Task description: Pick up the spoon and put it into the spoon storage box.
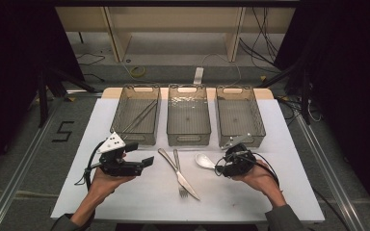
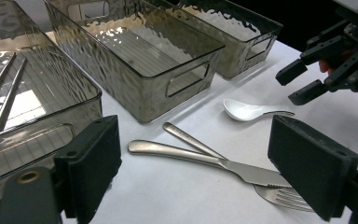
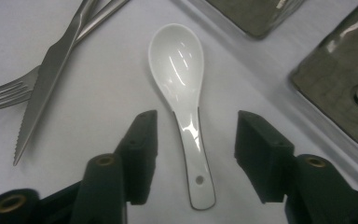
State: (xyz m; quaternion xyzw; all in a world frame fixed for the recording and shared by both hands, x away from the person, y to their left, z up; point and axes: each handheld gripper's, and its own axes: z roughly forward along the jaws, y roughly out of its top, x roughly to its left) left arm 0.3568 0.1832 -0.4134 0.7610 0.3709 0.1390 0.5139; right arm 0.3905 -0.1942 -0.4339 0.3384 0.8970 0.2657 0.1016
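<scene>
White ceramic spoon (image 3: 182, 93) flat on the white table (image 1: 125, 192), handle between the parted jaws of the right gripper (image 3: 193, 140), untouched.

Knife (image 1: 178, 173) and fork (image 1: 180, 180) lie crossed just left of the spoon; three smoked-plastic bins (image 1: 189, 115) line the far edge, chopsticks (image 1: 139, 118) in the left one. Left gripper (image 2: 196, 163) hovers near the cutlery, jaws wide apart, nothing between them.
</scene>
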